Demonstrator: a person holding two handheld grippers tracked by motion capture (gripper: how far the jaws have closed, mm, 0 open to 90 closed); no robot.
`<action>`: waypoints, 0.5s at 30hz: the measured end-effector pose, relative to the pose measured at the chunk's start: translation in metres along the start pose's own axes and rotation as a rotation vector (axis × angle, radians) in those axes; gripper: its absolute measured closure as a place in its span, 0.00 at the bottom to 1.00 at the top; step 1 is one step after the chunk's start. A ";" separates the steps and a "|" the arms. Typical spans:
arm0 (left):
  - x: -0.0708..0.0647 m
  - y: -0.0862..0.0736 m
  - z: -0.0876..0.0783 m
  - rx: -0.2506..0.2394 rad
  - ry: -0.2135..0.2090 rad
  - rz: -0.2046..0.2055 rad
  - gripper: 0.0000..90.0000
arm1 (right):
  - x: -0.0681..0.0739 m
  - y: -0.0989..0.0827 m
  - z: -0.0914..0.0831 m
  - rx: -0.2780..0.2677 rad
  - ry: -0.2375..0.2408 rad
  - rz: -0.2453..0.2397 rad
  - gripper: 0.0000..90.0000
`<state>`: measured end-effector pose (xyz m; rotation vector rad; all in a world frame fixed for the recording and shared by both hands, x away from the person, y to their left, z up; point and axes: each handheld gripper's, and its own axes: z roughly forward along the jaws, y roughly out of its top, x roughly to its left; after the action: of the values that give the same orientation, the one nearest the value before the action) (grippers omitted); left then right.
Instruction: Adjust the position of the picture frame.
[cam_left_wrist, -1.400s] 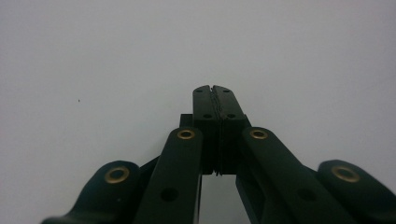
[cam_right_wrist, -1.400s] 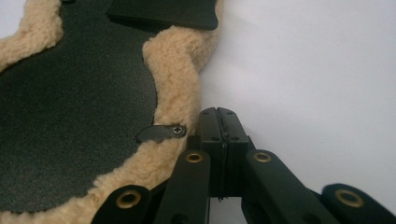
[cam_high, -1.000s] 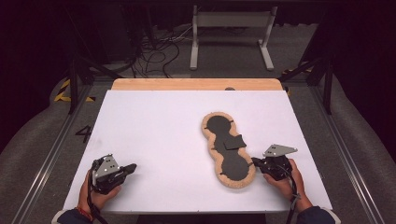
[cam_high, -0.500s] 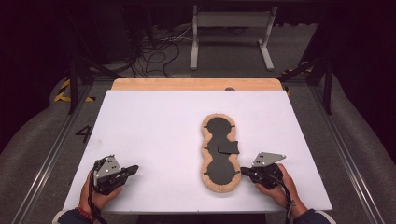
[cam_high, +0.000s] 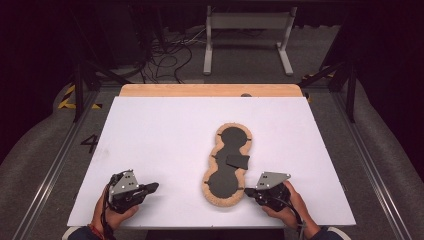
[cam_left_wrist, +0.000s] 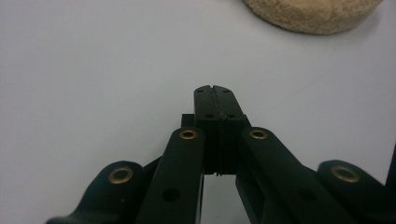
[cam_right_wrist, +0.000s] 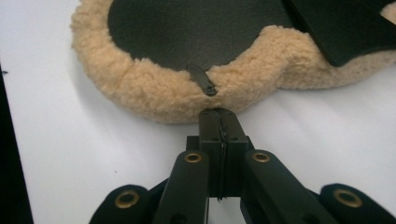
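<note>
Left gripper (cam_high: 150, 188): black body, grey three-cornered plate on top with small dark screw holes. In its own view, two black jaw arms carry brass-coloured rivets, one at each arm's tip and one on each rounded outer link at 7 and 5 o'clock; the flat pads show small screw dimples. Right gripper (cam_high: 248, 191): same black build, same grey plate, same brass rivets. A black cable trails from each. Left hand (cam_high: 112, 210): red band at the wrist. Sleeves: light-coloured cuffs at the bottom edge.
</note>
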<state>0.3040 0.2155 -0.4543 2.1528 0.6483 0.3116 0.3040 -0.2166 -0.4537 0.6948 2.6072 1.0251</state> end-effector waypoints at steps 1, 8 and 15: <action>-0.001 0.001 0.001 0.003 -0.004 0.000 1.00 | 0.003 0.002 0.001 -0.005 0.006 -0.005 1.00; -0.009 0.008 0.014 0.032 -0.025 0.016 1.00 | 0.017 0.012 0.012 -0.020 0.010 -0.044 1.00; -0.015 0.011 0.021 0.058 -0.034 0.001 1.00 | 0.023 0.024 0.026 -0.041 0.024 -0.069 1.00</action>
<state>0.3040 0.1875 -0.4589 2.2090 0.6437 0.2589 0.3024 -0.1749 -0.4570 0.5830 2.6031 1.0692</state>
